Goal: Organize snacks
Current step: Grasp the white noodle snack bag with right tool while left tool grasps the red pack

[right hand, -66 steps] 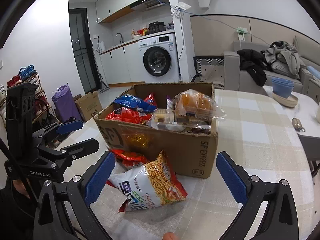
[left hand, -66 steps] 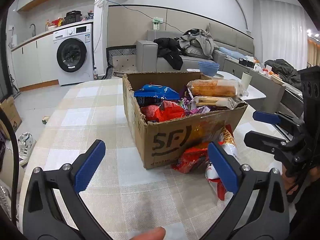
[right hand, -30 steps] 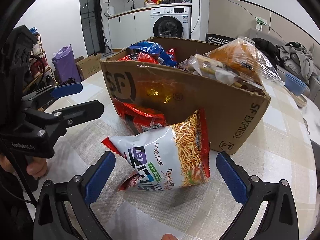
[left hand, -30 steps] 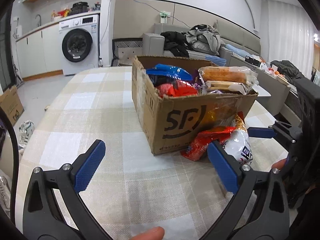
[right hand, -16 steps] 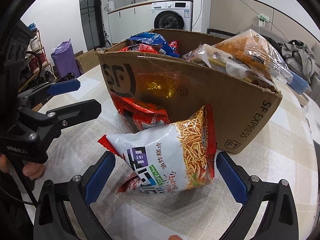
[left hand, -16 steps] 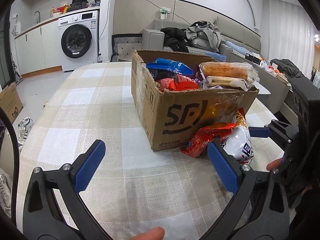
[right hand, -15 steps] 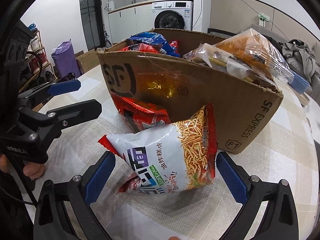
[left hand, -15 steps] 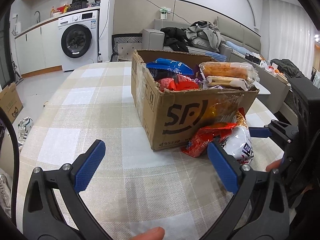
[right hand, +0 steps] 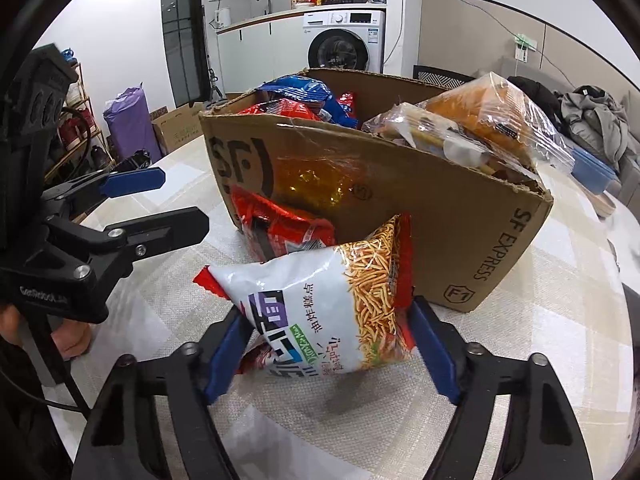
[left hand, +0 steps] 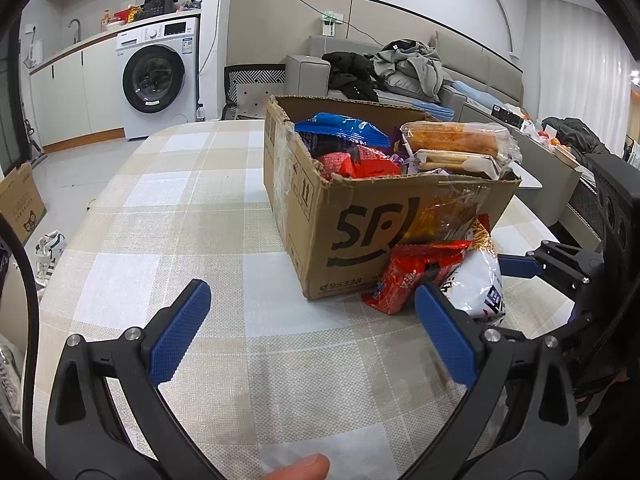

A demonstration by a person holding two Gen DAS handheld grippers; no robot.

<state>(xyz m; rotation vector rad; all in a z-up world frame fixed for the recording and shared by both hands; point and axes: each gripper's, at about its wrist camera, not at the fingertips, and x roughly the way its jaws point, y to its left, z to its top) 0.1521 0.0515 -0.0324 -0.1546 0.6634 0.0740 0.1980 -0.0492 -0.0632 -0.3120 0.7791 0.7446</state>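
Left wrist view: left tongs [left hand: 312,330] spread wide, empty, over the checked surface [left hand: 192,216]; cardboard box [left hand: 384,216] of snacks ahead. Washing machine [left hand: 158,76] and sofa [left hand: 460,76] behind.

Right wrist view: right tongs [right hand: 330,350] closing around the noodle-snack bag [right hand: 320,304] beside the box; pads appear to touch. Grip mid-bag, gently, then lift over the rim.

Cardboard box [right hand: 420,216] on the table [left hand: 168,216], snack bags [right hand: 320,300] against its front side.
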